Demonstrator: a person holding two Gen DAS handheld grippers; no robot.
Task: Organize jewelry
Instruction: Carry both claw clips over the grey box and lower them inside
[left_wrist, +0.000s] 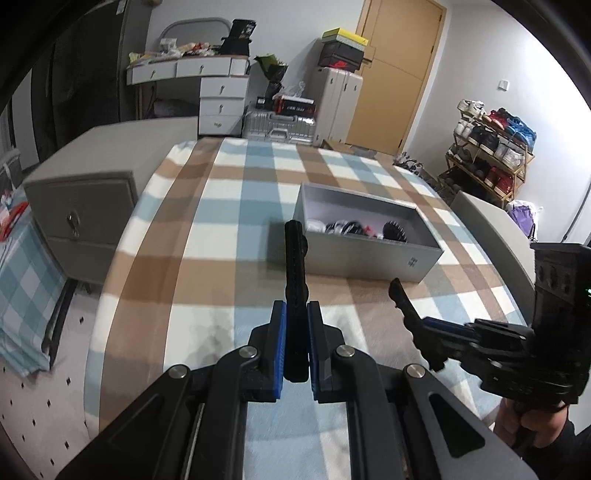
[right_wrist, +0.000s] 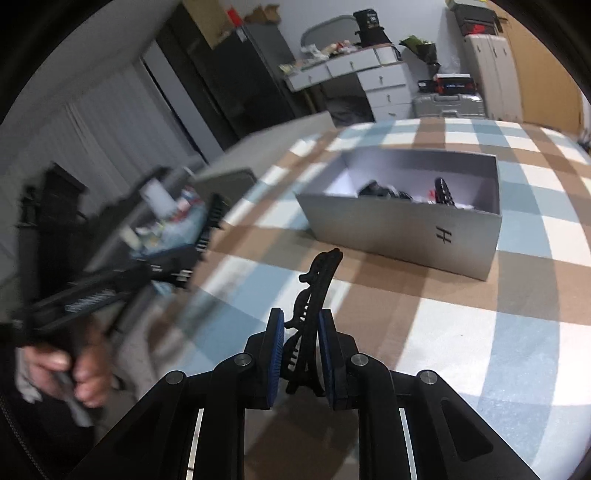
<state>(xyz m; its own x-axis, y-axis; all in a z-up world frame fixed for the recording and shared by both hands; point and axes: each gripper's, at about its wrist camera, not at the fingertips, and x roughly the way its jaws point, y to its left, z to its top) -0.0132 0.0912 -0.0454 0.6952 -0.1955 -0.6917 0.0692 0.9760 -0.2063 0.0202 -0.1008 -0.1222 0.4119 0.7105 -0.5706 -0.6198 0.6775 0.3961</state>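
My left gripper (left_wrist: 296, 345) is shut on a straight black hair clip (left_wrist: 295, 280) that points toward an open grey box (left_wrist: 373, 258) on the checked bedspread. My right gripper (right_wrist: 301, 354) is shut on a curved black hair clip (right_wrist: 316, 291), held above the bedspread short of the same grey box (right_wrist: 406, 229). The box holds several dark hair accessories (left_wrist: 354, 227), also seen in the right wrist view (right_wrist: 406, 194). In the left wrist view the right gripper (left_wrist: 424, 325) and its clip show at the right. In the right wrist view the left gripper (right_wrist: 177, 266) is blurred at the left.
The checked bedspread (left_wrist: 229, 206) covers the bed. A grey bedside cabinet (left_wrist: 85, 218) stands left of it. White drawers (left_wrist: 221, 99), silver suitcases (left_wrist: 280, 125), a wooden door (left_wrist: 399, 74) and a shoe rack (left_wrist: 491, 155) line the far wall.
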